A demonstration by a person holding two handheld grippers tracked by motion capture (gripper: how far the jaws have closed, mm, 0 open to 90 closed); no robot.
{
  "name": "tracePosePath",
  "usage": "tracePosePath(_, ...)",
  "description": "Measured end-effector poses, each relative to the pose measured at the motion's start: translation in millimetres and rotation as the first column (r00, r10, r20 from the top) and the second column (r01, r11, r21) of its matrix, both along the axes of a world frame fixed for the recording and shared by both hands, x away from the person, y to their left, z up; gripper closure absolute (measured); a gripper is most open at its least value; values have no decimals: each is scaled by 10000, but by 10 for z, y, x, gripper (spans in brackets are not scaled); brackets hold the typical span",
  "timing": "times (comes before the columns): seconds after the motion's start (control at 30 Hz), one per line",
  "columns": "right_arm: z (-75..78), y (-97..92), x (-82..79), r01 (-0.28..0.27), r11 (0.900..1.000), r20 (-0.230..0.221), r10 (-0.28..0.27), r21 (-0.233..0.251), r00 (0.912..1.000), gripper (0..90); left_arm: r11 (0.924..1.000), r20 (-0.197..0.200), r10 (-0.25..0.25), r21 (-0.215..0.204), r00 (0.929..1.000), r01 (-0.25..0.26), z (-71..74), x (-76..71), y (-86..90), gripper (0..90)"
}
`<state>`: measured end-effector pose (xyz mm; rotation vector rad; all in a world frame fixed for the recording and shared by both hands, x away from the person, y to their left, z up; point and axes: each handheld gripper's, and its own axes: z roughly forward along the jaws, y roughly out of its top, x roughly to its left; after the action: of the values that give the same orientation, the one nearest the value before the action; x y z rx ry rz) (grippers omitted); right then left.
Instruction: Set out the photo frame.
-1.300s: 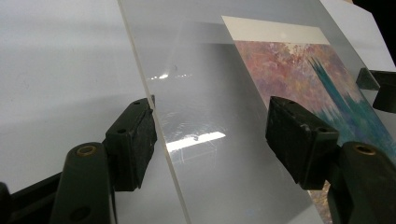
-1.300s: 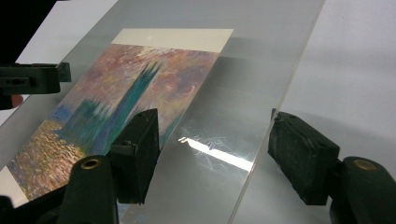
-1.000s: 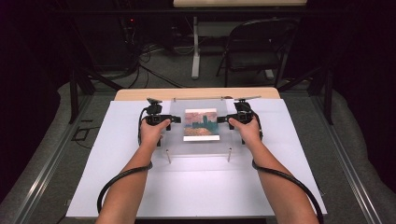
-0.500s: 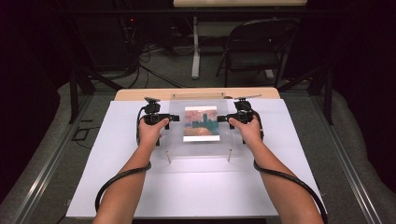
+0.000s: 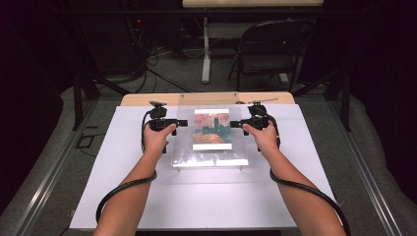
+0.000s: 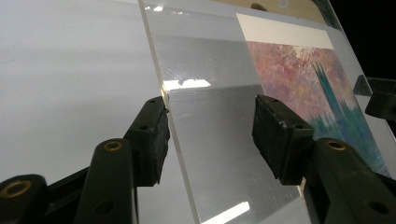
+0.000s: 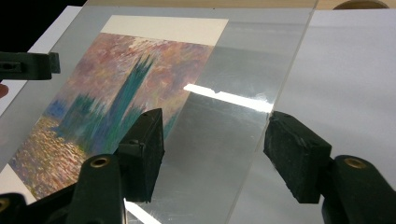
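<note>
A clear acrylic sheet lies over a painted print of a blue tower under a pink sky, at the middle of the white table. My left gripper sits at the sheet's left edge, pointing inward. Its jaws are open, and the sheet's edge runs between them. My right gripper faces it from the right side, also open, one jaw over the sheet and one over bare table. Neither pair of pads presses on the sheet. The print lies just past my right gripper's inner jaw.
The white table top stretches toward the person, with a wooden strip along its far edge. Small standoffs show under the sheet's near edge. A folding chair and a table leg stand beyond. Cables trail from both grippers.
Both grippers have crept very slightly farther up the table. The sheet and print lie as before.
</note>
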<state>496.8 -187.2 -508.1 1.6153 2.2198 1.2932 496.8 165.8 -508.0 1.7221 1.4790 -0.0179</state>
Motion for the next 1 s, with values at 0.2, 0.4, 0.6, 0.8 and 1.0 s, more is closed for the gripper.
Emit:
tracePosePath(0.2, 58, 3, -31, -65, 9999, 129, 67, -120, 9999, 389, 9999, 79, -68, 74, 9999, 68, 59, -32, 6, 481)
tracePosePath(0.4, 109, 14, -72, -100, 9997, 286, 106, -231, 9995, 397, 9998, 232, -134, 126, 9996, 132, 113, -70, 20, 494)
tracePosePath(0.6, 155, 1, -125, 31, 9999, 454, -24, -160, 9990, 423, 9996, 336, -195, 226, 9992, 188, 174, -113, 21, 502)
tracePosePath(0.8, 210, 6, -171, 31, 9998, 623, -17, -221, 9981, 439, 9999, 492, -146, 64, 9987, 143, 217, -166, 48, 526)
tracePosePath(1.0, 273, -3, -234, 3, 9995, 806, 21, -301, 9967, 458, 9995, 635, -244, 233, 9977, 229, 291, -224, 44, 535)
